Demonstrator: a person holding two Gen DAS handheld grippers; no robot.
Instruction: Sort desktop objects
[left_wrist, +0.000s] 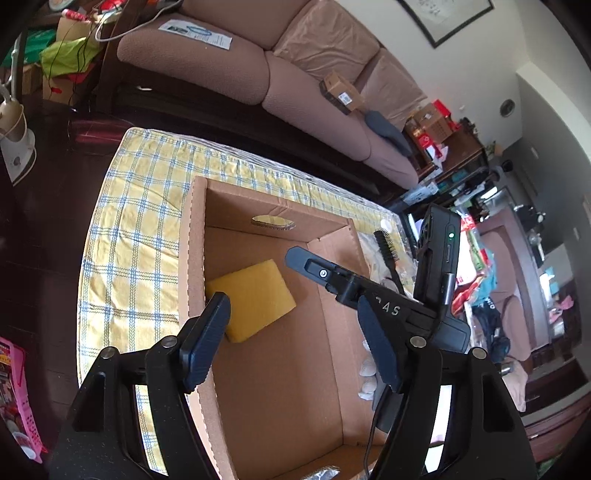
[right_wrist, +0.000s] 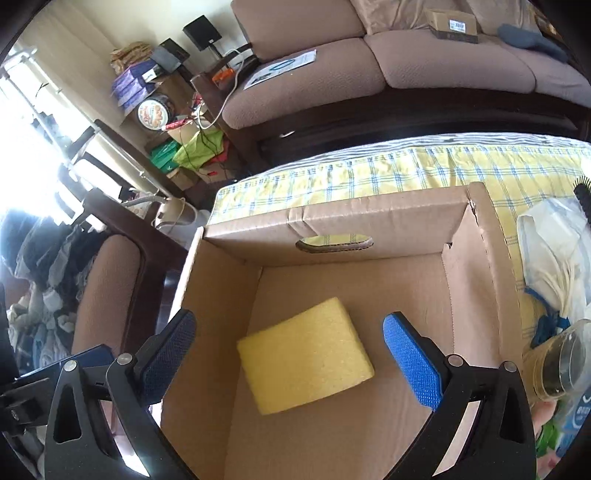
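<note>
A cardboard box (right_wrist: 369, 221) sits open on a table covered by a yellow checked cloth (left_wrist: 129, 229), and a yellow sponge (right_wrist: 304, 354) lies flat on the box floor, near the left wall and free of both tools. In the right wrist view the sponge touches no wall; bare cardboard floor shows on every side of it, most of it toward the right wall and the near end.

The left tool (left_wrist: 291, 336) hangs over the left wall of the box with its jaws well apart and nothing between them. One finger stands above the left rim, in front of a corner of the sponge; the other hangs over the open middle of the box. The right tool (right_wrist: 290, 354) is also spread wide and grips nothing. Its two blue pads (right_wrist: 413, 362) flank the sponge from above with clear gaps on both sides; whether they are down at its level cannot be told. In the left wrist view this tool reaches in across the right wall.

The far wall has an oval hand slot (right_wrist: 334, 243). Outside the right wall, close to it, lie a clear plastic bag (right_wrist: 554, 251), a black brush (left_wrist: 386, 254) and a glass jar (right_wrist: 557, 365) on its side. Left of the box the cloth lies bare up to the table's edge. Beyond the table stands a brown sofa (left_wrist: 295, 74).
</note>
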